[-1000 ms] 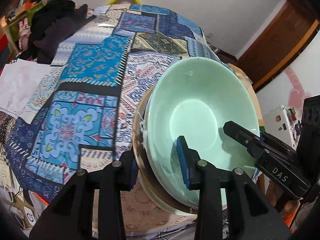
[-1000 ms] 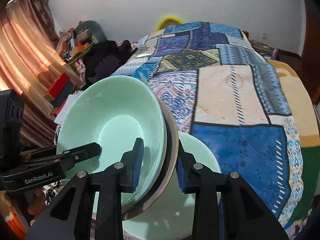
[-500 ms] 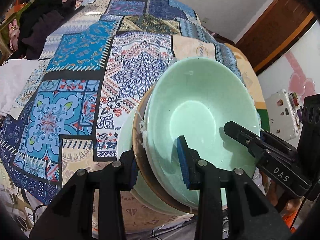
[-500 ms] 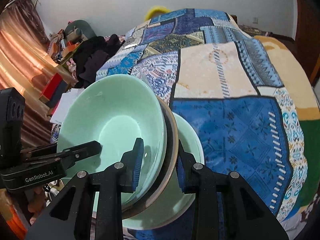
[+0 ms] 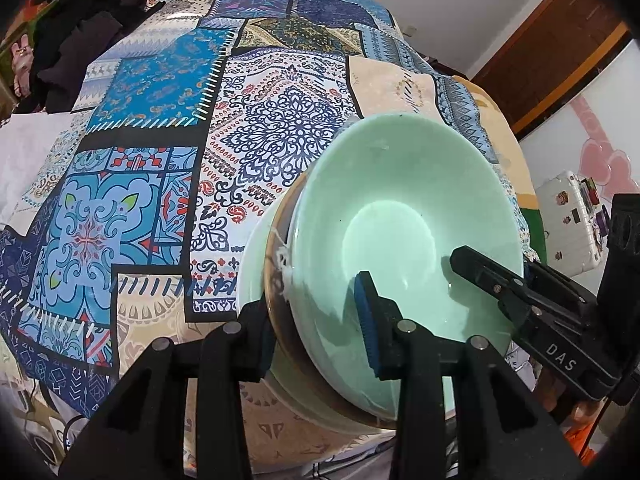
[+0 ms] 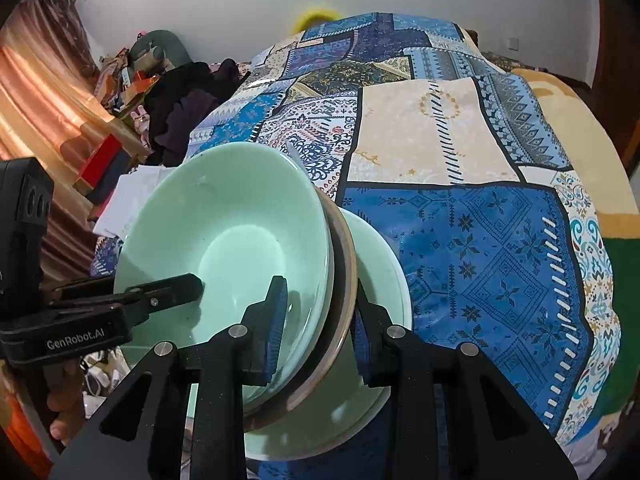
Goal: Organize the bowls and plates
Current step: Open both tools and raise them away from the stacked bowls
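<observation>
Left wrist view: we've got the left gripper (image 5: 316,320) clamped on the near rim of the green bowl (image 5: 404,232), one pad inside, one outside.
What's in the grip: the bowl sits nested in a brown-rimmed plate (image 5: 276,280), and the jaws pinch both rims together.
Other claw seen from here: the right gripper (image 5: 486,276) bites the opposite rim.
Below the stack: a second pale green bowl (image 5: 252,264) lies on the patchwork cloth (image 5: 132,208), just under the carried pair.

Right wrist view: here the right gripper (image 6: 318,328) is closed on bowl (image 6: 224,236) and plate (image 6: 344,264) too.
Left gripper from here: (image 6: 184,286) holding the far rim.
Lower bowl: (image 6: 380,280) right beneath, partly hidden.
Step in hand: we reckon we're lowering the pair into that lower bowl.
Next move: line it up centred, settle it level, then let go both sides together.
Looks: glossy mint glaze, wide flare, a white thread on the plate's edge.
</observation>
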